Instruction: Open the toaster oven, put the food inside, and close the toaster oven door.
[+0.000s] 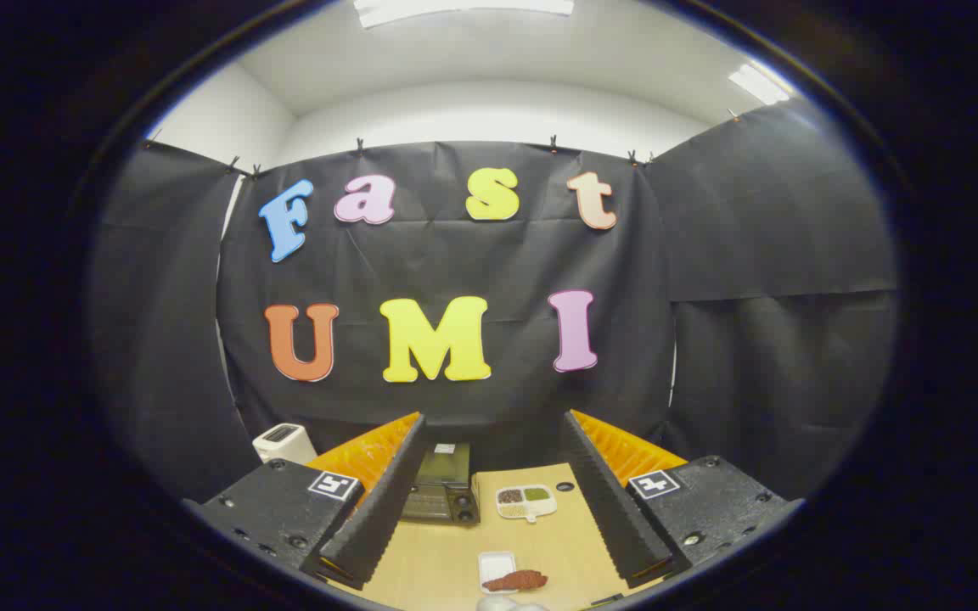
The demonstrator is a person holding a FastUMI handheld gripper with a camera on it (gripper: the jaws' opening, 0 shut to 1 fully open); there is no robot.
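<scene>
Here the hand-held gripper hangs released above the worktop, holding nothing. The oven, door closed, sits beyond the fingers; the food, on a white tray, lies below between them. Probably light and soft, so pinch its middle gently.

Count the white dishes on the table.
2: a divided tray right of the toaster oven, and a small plate under the brown food, between the open fingers.

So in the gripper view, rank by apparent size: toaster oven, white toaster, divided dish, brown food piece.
1. Toaster oven, partly behind a finger
2. Divided dish and white toaster: too close to rank
3. Brown food piece, though nearest the open gripper
</scene>
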